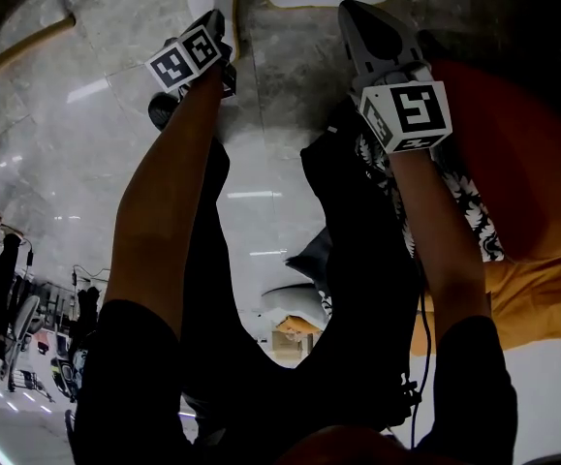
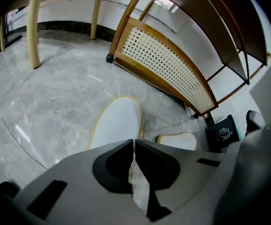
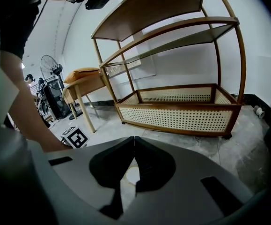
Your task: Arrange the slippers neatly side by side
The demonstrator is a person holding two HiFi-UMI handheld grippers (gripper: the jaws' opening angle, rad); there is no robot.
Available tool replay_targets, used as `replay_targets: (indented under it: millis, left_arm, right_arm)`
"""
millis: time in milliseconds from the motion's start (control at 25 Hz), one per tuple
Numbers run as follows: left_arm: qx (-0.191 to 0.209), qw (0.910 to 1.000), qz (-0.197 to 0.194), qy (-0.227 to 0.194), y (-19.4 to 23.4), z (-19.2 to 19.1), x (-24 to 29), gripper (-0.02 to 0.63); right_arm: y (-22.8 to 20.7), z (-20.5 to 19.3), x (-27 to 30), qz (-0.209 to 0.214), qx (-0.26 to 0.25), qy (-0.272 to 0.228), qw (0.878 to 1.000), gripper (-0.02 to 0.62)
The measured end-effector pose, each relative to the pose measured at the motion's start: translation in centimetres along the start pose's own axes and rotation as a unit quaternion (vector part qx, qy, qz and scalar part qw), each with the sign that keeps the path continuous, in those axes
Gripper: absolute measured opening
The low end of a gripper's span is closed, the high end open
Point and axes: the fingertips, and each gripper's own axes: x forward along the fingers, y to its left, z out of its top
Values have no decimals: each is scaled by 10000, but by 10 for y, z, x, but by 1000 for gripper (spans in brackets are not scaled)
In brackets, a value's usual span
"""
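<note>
Head view shows a glossy grey marble floor (image 1: 86, 95), likely slick. A wooden rack (image 2: 163, 62) has a perforated panel. On the floor by it lie 2 flat, white, cream-rimmed slippers (image 2: 116, 123), apart and at an angle. They are probably light and soft, best pinched at the rim. Left gripper (image 2: 134, 142) and right gripper (image 3: 134, 138) have jaws pressed together, empty.
</note>
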Motion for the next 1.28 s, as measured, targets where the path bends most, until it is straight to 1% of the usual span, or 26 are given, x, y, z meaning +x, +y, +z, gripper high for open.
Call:
replay_targets:
  millis: [280,440,600,840,880,1040,1120,1160,1240,1280]
  left_arm:
    - [-445,9989,-73,-103,-7,-7,7,26]
    - [-211,9997,-148,-19,-16,-8,9,26]
    - [-123,9998,-129,38,-17,-10,9,26]
    - [529,9981,-166,281,-21,-12,7,26]
    - [569,9978,-166,306,-21,-13,7,26]
    - [441,9985,-145,297,-18,-17,7,28]
    - [459,9983,-157,319,-18,-20,6,29]
    - [491,9981,-166,328,-19,-20,6,38]
    - [563,9977,-189,335,-21,-20,4,98]
    - [592,9975,-203,338,-23,-19,1,112]
  right_arm:
    - [-13,-9,-4,-123,185,-14,9998,31]
    - [-11,-14,-8,-128,261,35,9996,32]
    - [-5,-17,-6,-94,322,67,9994,32]
    - [2,-12,-1,-44,350,31,9994,32]
    - [3,-12,0,-37,351,32,9994,32]
    - [6,-12,2,2,303,56,9995,32]
    - [7,-11,2,19,285,81,9996,32]
    - [7,-11,2,24,274,94,9996,32]
    - [7,-10,2,13,253,116,9996,32]
    - [7,-9,1,-1,250,128,9996,32]
